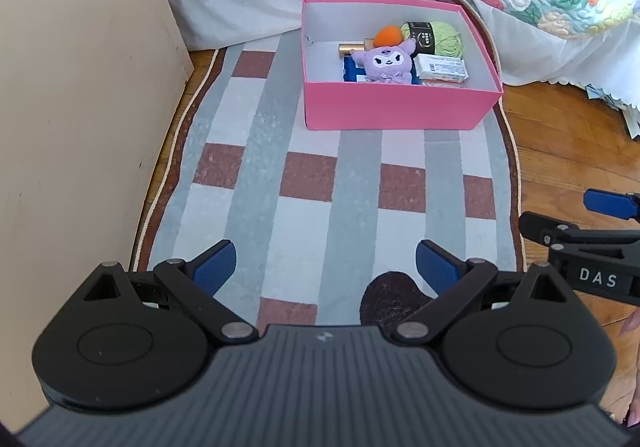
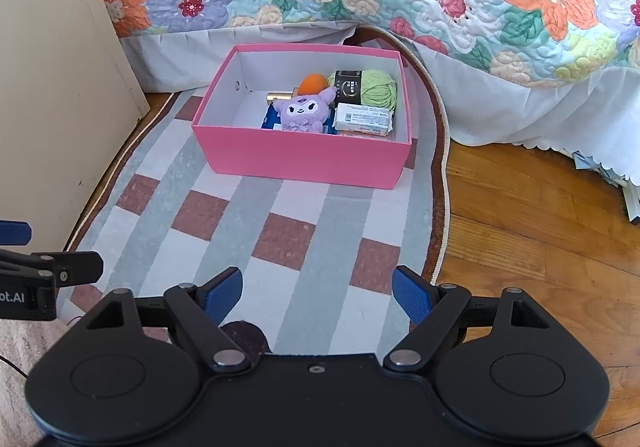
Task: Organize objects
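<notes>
Here, at the far left stands a beige cabinet (image 1: pixel 80 107). My left gripper (image 1: pixel 325 267) hangs over the checked rug (image 1: pixel 280 167) with fingers wide apart and nothing between them. The pink box (image 1: pixel 400 107) sits further ahead on the rug, near the bed; inside lie a purple plush toy (image 1: pixel 386 63), green yarn (image 1: pixel 444 37) and a white packet (image 1: pixel 440 69). My right gripper (image 2: pixel 318 293) is also spread apart, empty, beside the wooden floor (image 2: pixel 540 227).

Bare rug (image 2: pixel 288 207) before the pink box (image 2: pixel 304 159); cabinet (image 2: pixel 52 119) flanks left.
</notes>
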The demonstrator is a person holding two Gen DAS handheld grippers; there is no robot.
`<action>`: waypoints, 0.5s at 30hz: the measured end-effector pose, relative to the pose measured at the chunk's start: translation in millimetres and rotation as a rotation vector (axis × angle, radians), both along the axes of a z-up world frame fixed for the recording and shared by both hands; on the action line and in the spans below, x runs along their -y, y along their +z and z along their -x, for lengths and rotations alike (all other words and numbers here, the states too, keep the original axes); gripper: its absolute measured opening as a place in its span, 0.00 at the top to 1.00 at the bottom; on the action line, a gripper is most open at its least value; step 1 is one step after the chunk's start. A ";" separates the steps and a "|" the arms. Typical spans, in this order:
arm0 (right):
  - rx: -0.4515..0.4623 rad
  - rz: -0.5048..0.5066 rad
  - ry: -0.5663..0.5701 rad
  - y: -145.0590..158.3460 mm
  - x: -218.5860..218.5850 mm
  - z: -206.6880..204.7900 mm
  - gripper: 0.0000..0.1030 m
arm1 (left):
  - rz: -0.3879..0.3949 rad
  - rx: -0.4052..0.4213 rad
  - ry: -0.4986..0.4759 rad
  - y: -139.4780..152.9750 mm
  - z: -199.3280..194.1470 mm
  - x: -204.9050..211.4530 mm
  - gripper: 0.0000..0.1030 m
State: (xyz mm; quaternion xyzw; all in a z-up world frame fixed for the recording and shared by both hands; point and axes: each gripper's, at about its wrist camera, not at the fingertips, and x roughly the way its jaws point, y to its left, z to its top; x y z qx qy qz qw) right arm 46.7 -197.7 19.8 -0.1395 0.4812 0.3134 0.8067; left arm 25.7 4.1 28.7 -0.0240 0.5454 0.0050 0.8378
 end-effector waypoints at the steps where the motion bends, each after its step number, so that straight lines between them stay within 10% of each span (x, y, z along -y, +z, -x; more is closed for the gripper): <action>1: -0.001 0.000 0.000 -0.3 0.9 -0.5 0.17 | 0.003 -0.004 0.007 -0.2 0.1 -0.4 0.05; 15: -0.001 0.008 0.004 -2.4 7.3 -5.4 0.17 | -0.001 -0.021 0.011 -2.6 -0.7 -0.8 0.05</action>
